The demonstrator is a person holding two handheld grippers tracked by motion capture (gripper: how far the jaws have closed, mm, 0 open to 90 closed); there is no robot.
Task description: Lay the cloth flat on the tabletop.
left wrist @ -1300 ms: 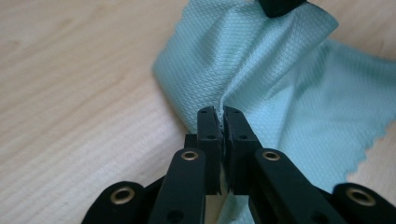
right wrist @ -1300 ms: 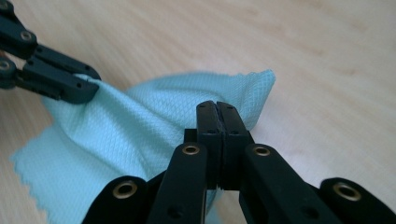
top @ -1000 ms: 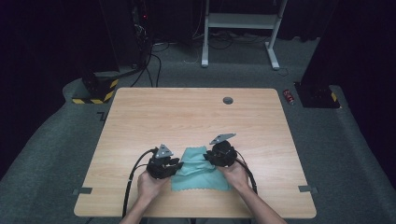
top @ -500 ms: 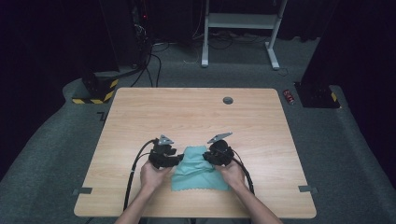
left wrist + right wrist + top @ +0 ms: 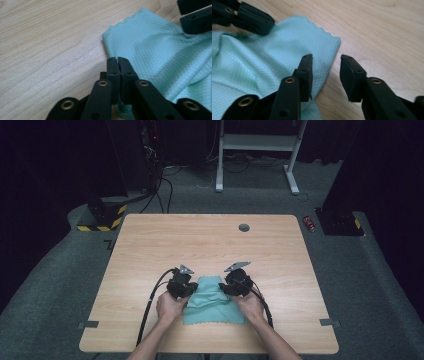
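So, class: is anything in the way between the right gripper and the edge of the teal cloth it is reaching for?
Nothing visible. The right gripper has its jaws apart, straddling the edge of the teal cloth on the bare table. The left gripper, shut on the opposite edge, sits well clear.

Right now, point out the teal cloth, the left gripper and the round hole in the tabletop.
teal cloth [image 5: 215, 307], high view, middle of the fabric.
left gripper [image 5: 117, 61], left gripper view, tips of its closed jaws at the cloth's edge.
round hole [image 5: 244, 227], high view, its dark centre.
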